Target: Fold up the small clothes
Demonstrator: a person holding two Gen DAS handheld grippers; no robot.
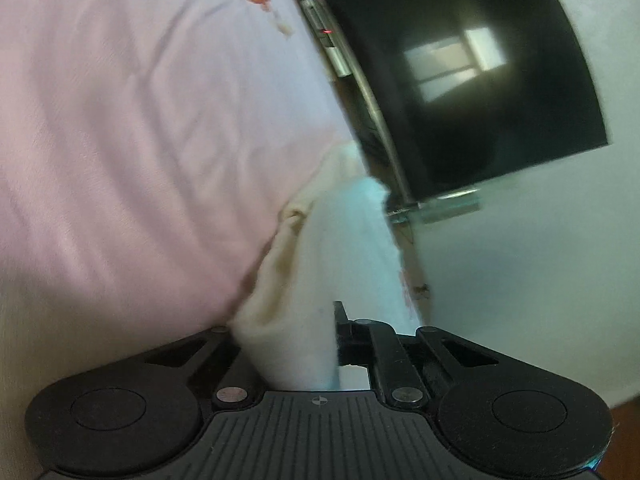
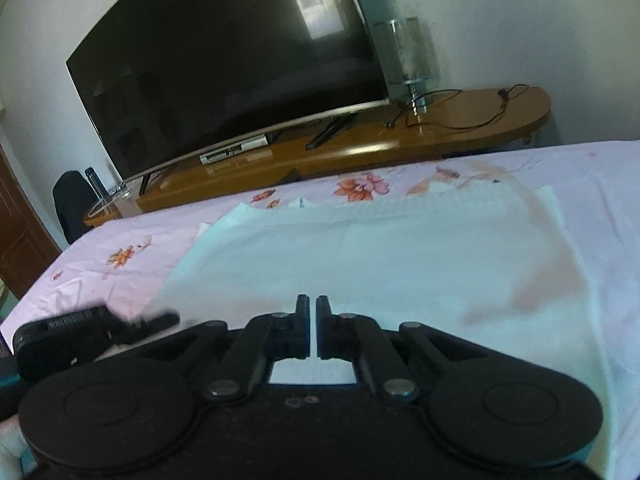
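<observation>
A pale blue-white garment (image 2: 360, 264) lies spread flat on the pink floral bedsheet (image 2: 100, 272). My right gripper (image 2: 313, 312) hovers over its near edge with its jaws almost together and nothing between them. My left gripper (image 1: 320, 320) is shut on a bunched corner of the garment (image 1: 312, 300), and the cloth hides its left finger. In the right wrist view the left gripper (image 2: 92, 324) shows blurred at the garment's near left corner. The left wrist view is tilted and blurred.
A large curved TV (image 2: 224, 56) stands on a long wooden console (image 2: 400, 140) beyond the bed, with a glass lamp (image 2: 412, 56) and a black cable (image 2: 460, 116) on it. A dark chair (image 2: 72, 204) stands at the left. White wall behind.
</observation>
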